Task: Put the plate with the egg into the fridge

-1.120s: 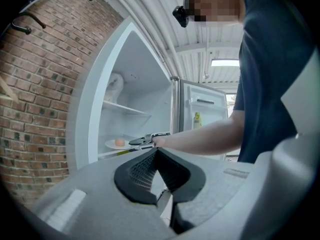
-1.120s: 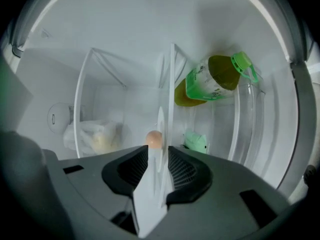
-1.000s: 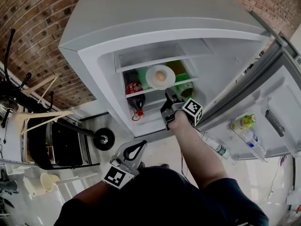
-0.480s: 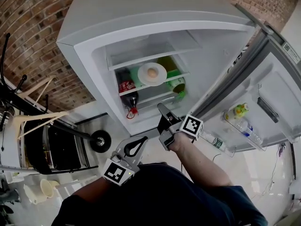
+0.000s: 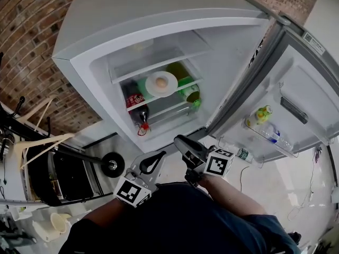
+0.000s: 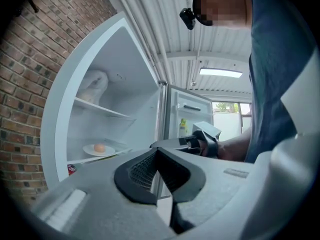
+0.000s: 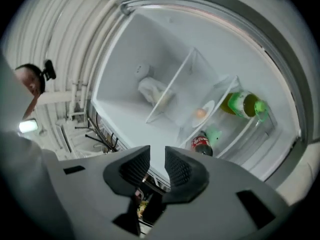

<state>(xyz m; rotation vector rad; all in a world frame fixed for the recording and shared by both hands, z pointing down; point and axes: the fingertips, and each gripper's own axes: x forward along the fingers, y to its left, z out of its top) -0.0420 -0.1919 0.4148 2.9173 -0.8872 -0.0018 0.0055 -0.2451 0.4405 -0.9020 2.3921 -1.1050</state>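
Observation:
The white plate (image 5: 161,83) with the brown egg (image 5: 160,82) sits on the glass shelf inside the open fridge (image 5: 159,41). It also shows in the left gripper view, plate (image 6: 98,150), and in the right gripper view, plate (image 7: 206,110). My right gripper (image 5: 181,141) hangs outside and below the fridge opening, well apart from the plate. Its jaws are closing with a gap and nothing between them (image 7: 157,154). My left gripper (image 5: 158,155) is low by my body, shut and empty (image 6: 157,151).
A cola bottle (image 5: 133,101) and a green bottle (image 5: 186,91) lie beside and under the plate. The open door (image 5: 296,89) at the right carries small bottles (image 5: 261,114) on its rack. At the left are a brick wall (image 5: 32,46), wooden hangers (image 5: 37,142) and a black wheel (image 5: 112,165).
My right gripper has drawn back from the shelf, down and toward my body, leaving the plate with the egg on the shelf. The left gripper has stayed by my body.

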